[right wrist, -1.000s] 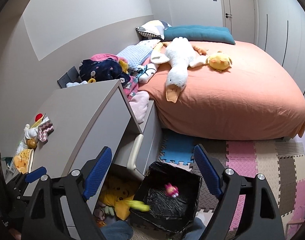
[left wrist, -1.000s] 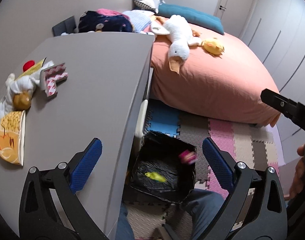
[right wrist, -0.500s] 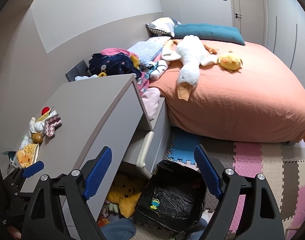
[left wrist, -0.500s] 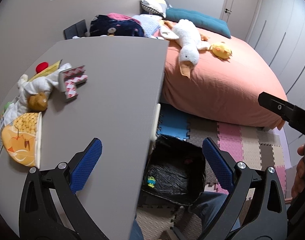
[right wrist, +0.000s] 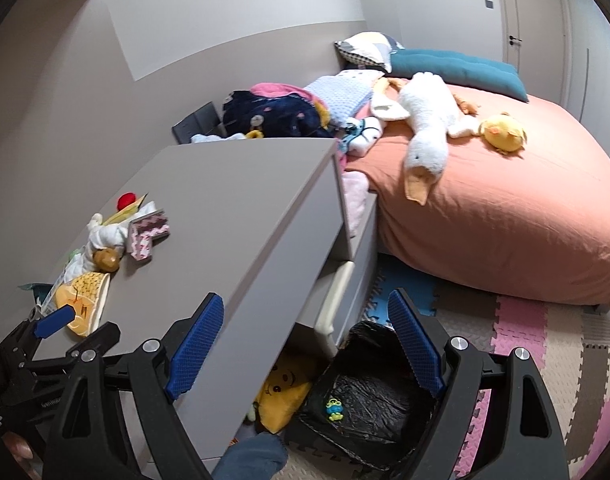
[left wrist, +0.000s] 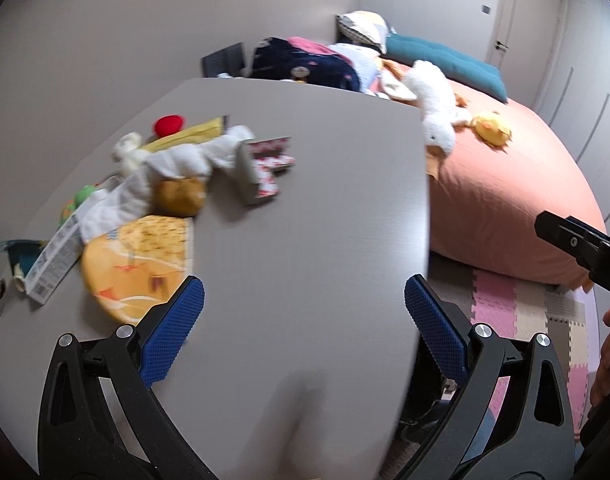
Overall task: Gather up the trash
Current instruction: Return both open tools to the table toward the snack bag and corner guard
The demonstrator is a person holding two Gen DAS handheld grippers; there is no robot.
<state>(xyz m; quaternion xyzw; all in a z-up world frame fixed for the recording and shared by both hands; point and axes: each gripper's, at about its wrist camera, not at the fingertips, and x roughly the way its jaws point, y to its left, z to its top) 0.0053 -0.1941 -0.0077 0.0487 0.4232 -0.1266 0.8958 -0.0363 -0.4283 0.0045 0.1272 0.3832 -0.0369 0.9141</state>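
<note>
We note a matt, smooth grey desk top (left wrist: 313, 216). Crinkled glossy black plastic lines the square bin (right wrist: 369, 400). The blue gripper pads (right wrist: 195, 340) look like finely textured rubber on matt black plastic arms with shiny metal screws. The long white goose toy (right wrist: 425, 136) is fluffy plush, lying on a matt salmon cloth bedspread (right wrist: 505, 208). Pastel floor tiles (right wrist: 545, 344) look like foam.

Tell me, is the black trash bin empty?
No. The black trash bin on the floor holds a small green-and-blue toy.
</note>
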